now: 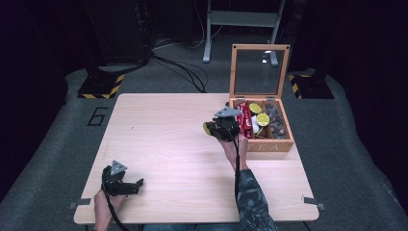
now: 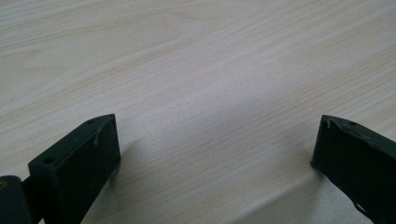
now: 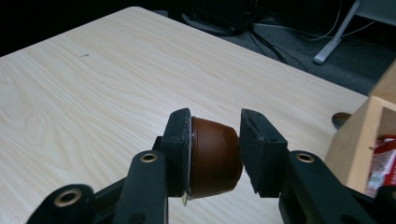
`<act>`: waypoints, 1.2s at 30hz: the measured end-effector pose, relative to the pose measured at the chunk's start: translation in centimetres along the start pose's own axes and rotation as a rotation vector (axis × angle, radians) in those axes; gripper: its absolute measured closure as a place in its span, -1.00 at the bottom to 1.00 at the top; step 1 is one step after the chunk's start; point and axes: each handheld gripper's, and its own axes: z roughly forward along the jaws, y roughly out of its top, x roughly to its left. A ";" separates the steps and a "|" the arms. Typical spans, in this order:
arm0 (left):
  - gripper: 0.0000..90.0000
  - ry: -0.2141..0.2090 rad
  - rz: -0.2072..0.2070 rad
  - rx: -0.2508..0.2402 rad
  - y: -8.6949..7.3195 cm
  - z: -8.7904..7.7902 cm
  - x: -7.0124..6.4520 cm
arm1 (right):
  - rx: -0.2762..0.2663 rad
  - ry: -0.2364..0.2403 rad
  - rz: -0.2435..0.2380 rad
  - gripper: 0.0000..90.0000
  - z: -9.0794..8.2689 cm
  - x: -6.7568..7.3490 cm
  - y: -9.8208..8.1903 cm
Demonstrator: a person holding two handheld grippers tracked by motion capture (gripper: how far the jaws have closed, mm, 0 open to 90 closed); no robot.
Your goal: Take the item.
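Observation:
My right gripper (image 1: 215,129) hovers over the table just left of the wooden tea box (image 1: 267,146). It is shut on a brown capsule (image 3: 212,158), whose flat foil face presses against one pad and whose rounded base meets the other. From above, the capsule's yellow lid (image 1: 208,128) faces left. Along its own jaws, the right gripper (image 3: 215,123) points across the tabletop, with the box's corner (image 3: 359,149) at the right. My left gripper (image 1: 136,185) rests near the table's front left corner. Its jaws (image 2: 215,126) stand wide open over bare wood.
The box's glass lid (image 1: 260,71) stands upright behind it. Inside lie red packets (image 1: 245,120), yellow-lidded capsules (image 1: 262,119) and several darker ones. The light wooden table (image 1: 163,139) stretches between the two grippers. Cables and stands sit on the floor beyond.

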 end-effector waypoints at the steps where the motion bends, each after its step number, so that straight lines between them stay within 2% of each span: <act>1: -0.99 0.000 0.000 0.000 0.0 0.0 0.0 | 0.001 0.008 0.003 0.41 0.2 0.0 -0.1; 11: -0.99 0.000 0.000 0.000 0.0 0.0 0.0 | 0.030 0.035 0.023 0.41 2.0 0.4 -0.8; 13: -0.99 0.000 0.000 0.000 0.0 0.0 0.0 | 0.046 0.047 0.043 0.41 2.7 0.6 -1.2; 21: -0.99 0.001 0.000 0.000 0.0 0.0 0.0 | 0.085 0.066 0.057 0.41 4.3 0.9 -2.2; 36: -0.99 0.001 0.001 0.000 0.0 0.0 0.0 | 0.147 0.083 0.053 0.40 6.6 1.6 -3.6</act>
